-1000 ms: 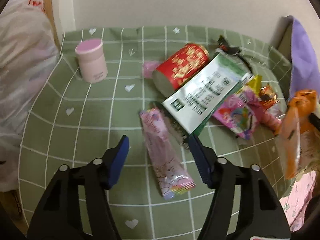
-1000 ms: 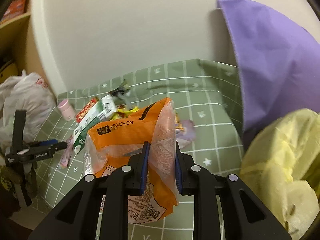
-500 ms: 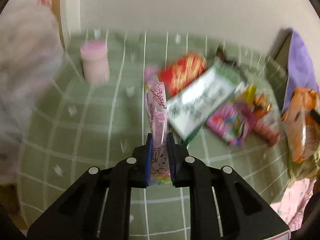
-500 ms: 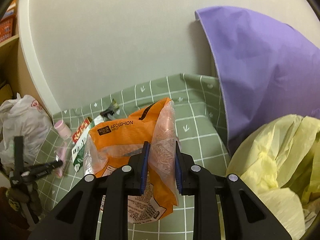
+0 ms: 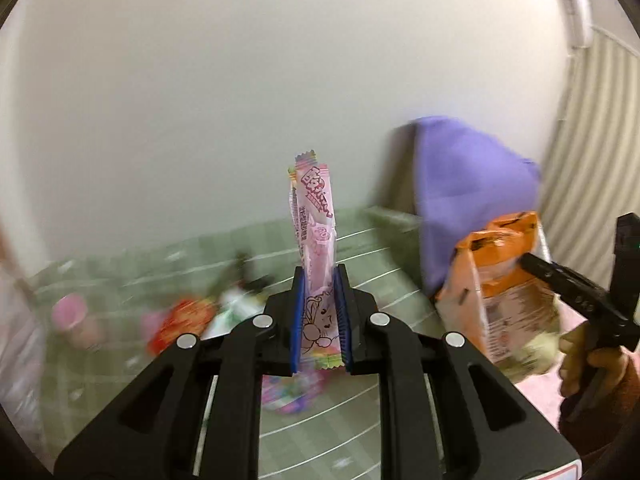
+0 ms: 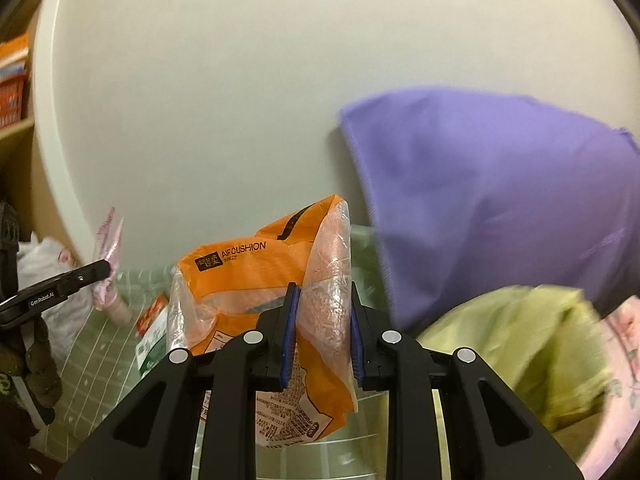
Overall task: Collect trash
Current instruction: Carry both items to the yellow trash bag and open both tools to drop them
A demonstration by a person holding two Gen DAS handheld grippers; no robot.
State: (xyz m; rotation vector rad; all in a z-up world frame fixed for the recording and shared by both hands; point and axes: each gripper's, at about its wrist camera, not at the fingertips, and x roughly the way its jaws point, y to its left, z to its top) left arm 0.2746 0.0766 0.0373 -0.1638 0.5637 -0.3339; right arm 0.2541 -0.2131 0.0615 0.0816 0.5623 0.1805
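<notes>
My left gripper (image 5: 320,280) is shut on a long pink snack wrapper (image 5: 314,220) and holds it upright above the green checked cloth (image 5: 360,256). My right gripper (image 6: 322,296) is shut on an orange "AIR CUSHION" plastic bag (image 6: 248,280), held just left of a yellow-green trash bag (image 6: 520,344) in a pink bin (image 6: 616,420). The orange bag (image 5: 504,280) and right gripper also show at the right of the left wrist view. The pink wrapper (image 6: 108,248) shows at the left of the right wrist view.
On the cloth lie a pink jar (image 5: 70,310), a red can (image 5: 180,320), a green-white carton (image 6: 154,344) and a colourful wrapper (image 5: 288,394), blurred. A purple cloth (image 6: 500,200) leans at the wall on the right. A white plastic bag (image 6: 44,264) sits far left.
My left gripper closed on the pink wrapper, lifted it off the cloth and swung up and right. My right gripper carried the orange bag toward the yellow-green trash bag.
</notes>
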